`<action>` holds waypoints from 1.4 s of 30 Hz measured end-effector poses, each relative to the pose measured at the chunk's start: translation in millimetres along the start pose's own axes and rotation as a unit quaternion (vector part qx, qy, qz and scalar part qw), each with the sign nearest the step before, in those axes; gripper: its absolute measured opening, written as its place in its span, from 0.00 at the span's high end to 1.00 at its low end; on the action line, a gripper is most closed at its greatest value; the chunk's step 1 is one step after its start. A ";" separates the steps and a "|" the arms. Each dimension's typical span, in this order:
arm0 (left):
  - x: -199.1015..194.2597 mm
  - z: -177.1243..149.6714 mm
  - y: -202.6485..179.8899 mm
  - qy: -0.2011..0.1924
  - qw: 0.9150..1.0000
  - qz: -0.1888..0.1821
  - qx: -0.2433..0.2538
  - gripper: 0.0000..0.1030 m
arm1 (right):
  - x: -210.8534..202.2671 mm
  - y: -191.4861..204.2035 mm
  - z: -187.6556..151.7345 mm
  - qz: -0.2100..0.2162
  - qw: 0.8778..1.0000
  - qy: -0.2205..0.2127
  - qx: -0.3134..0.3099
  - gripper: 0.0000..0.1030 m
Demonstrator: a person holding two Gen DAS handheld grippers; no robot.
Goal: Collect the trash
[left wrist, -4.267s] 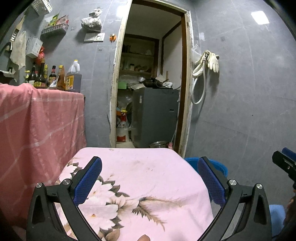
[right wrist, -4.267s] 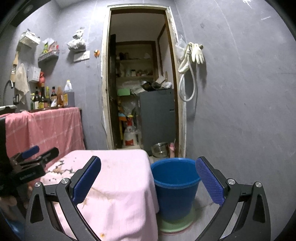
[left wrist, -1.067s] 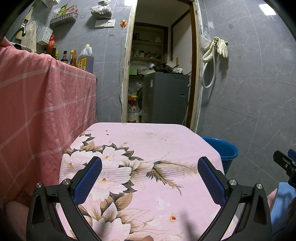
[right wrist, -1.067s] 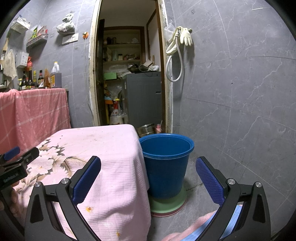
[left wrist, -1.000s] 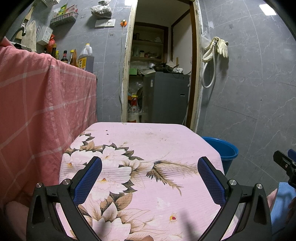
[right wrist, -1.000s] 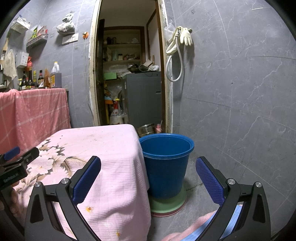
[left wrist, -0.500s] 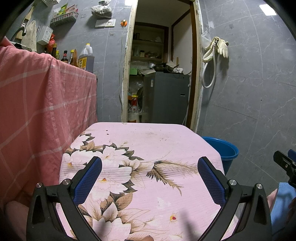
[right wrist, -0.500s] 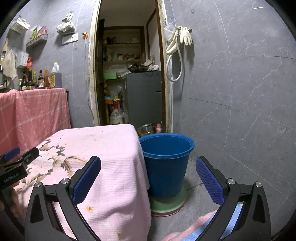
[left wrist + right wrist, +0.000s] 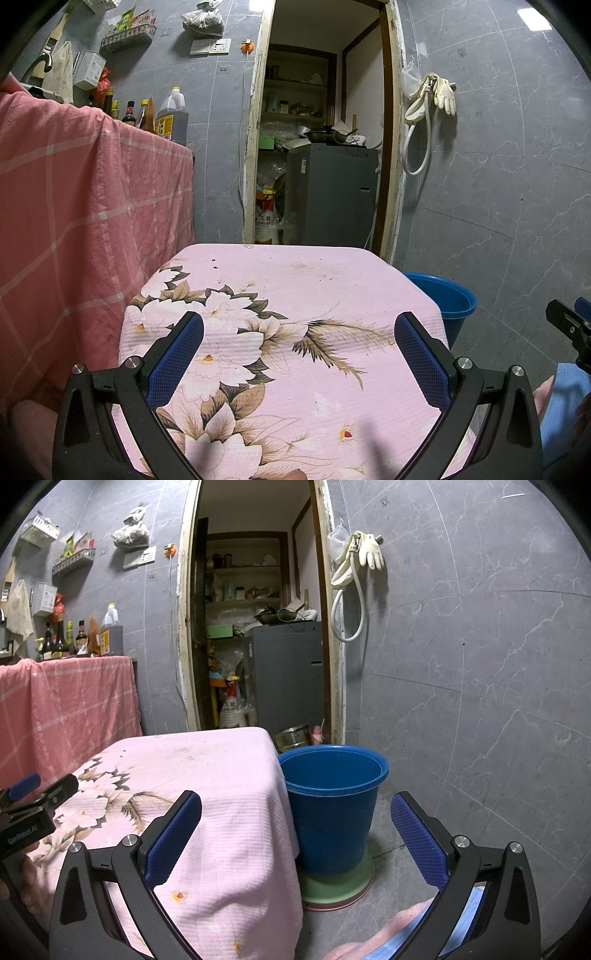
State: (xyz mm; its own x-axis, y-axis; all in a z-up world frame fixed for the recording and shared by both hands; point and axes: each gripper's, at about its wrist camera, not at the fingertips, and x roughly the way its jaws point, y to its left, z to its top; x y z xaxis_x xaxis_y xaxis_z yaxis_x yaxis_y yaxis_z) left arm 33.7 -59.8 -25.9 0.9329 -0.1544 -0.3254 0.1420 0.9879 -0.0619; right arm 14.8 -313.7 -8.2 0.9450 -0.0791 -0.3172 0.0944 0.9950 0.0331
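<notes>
Standing beside one table [image 9: 221, 775]: one blue bucket [image 9: 332, 812].

Readable text near you: one brand name and a bag's characters.
Your left gripper [image 9: 22, 808] carries a white "GenRobot.AI" label on its black body. The white bag [image 9: 266, 225] in the doorway shows "九秋", only partly legible.

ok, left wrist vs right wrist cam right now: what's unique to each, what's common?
Left wrist only: the full floral print on the pink tablecloth, seen between the open left gripper; just a slice of the blue bucket.

Right wrist only: the whole bucket on its green base, a metal pot by the doorway, the open right gripper.

Both: cloth, bucket, hanging gloves, sauce bottles. No trash visible.
</notes>
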 end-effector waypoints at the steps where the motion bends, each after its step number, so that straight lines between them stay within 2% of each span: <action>1: -0.4 -0.2 0.3 0.000 1.000 0.000 0.000 0.02 | 0.0 0.2 0.0 0.000 1.000 0.000 0.000 0.00; 42: -0.1 0.2 3.3 0.000 1.000 0.002 -0.001 0.02 | -0.2 -0.3 0.3 0.000 1.000 0.001 0.001 0.00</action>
State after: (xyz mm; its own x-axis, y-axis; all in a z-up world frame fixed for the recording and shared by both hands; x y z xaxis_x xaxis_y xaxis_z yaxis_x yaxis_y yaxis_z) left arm 34.1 -56.5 -25.9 0.9333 -0.1507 -0.3259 0.1379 0.9885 -0.0621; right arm 14.7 -314.1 -7.8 0.9444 -0.0787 -0.3191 0.0948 0.9949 0.0354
